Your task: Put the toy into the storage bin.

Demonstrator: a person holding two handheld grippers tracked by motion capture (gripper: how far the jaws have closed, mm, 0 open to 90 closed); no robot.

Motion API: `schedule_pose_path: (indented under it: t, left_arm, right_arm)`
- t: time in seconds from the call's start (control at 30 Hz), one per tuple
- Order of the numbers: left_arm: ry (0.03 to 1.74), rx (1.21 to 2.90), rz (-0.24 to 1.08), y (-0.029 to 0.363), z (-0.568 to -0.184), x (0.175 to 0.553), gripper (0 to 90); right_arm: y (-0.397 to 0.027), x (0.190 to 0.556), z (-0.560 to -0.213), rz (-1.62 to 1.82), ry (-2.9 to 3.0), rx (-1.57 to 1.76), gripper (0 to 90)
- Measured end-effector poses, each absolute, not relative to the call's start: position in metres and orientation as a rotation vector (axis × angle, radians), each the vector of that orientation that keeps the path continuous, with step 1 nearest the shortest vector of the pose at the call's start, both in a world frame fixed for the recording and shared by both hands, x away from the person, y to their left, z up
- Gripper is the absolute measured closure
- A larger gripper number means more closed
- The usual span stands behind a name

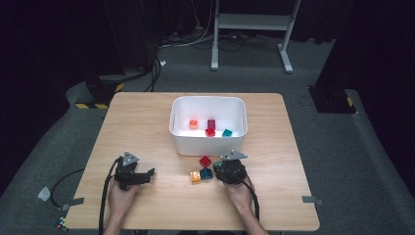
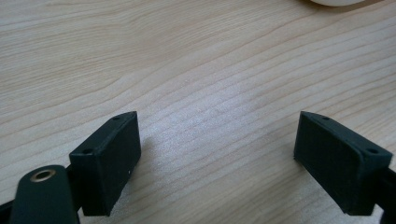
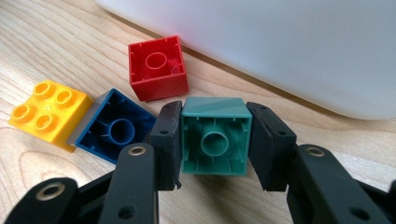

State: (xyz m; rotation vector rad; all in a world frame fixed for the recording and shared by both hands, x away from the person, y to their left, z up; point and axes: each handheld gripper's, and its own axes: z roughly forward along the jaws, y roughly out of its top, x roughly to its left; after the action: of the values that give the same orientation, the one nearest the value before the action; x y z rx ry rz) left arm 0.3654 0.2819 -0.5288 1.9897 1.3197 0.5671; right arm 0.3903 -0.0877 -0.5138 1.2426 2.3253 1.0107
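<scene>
My right gripper has its jaws pressed against both sides of a teal-green brick, which lies on its side with the hollow underside facing the gripper's camera. The brick sits on the wooden surface, close in front of the white bin.

From the held brick, in the right gripper view: a blue brick at 9 o'clock, hollow side up and tilted, just beside my jaw on that side. A yellow brick beyond it, farther out at 9 o'clock, studs up, touching or nearly touching the blue one. A red brick at 11 o'clock, hollow side toward the camera, close to the bin wall.

In the high view the right gripper sits at 6 o'clock of the bin, with the red, blue and yellow bricks at its 9 to 10 o'clock. Inside the bin: an orange brick, a dark red brick, a red brick and a teal brick.

My left gripper has its jaws wide apart, nothing between them, only bare wood grain. In the high view it rests low over the surface at about 7 o'clock of the bin, well apart from the bricks.
</scene>
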Motion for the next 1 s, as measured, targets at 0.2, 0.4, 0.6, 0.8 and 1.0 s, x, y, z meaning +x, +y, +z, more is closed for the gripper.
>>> schedule_pose_path:
  t: [0.2, 0.4, 0.6, 0.8, 1.0]
  left_arm:
    - [1.320, 1.990, 0.567, 0.282, -0.529, 0.365, 14.8]
    - [1.320, 1.990, 0.567, 0.282, -0.529, 0.365, 14.8]
    - [1.320, 1.989, 0.567, 0.282, -0.529, 0.365, 14.8]
    - [1.320, 1.989, 0.567, 0.282, -0.529, 0.365, 14.8]
    - [1.320, 1.990, 0.567, 0.282, -0.529, 0.365, 14.8]
  right_arm:
    - [-0.089, 0.390, -0.513, 1.023, 2.330, 1.230, 58.7]
    - [-0.092, 0.388, -0.507, 1.056, 2.326, 1.215, 58.8]
    - [-0.096, 0.384, -0.497, 1.090, 2.329, 1.184, 58.9]
    - [-0.099, 0.382, -0.489, 1.121, 2.337, 1.157, 58.9]
    - [-0.103, 0.379, -0.479, 1.147, 2.339, 1.136, 58.9]
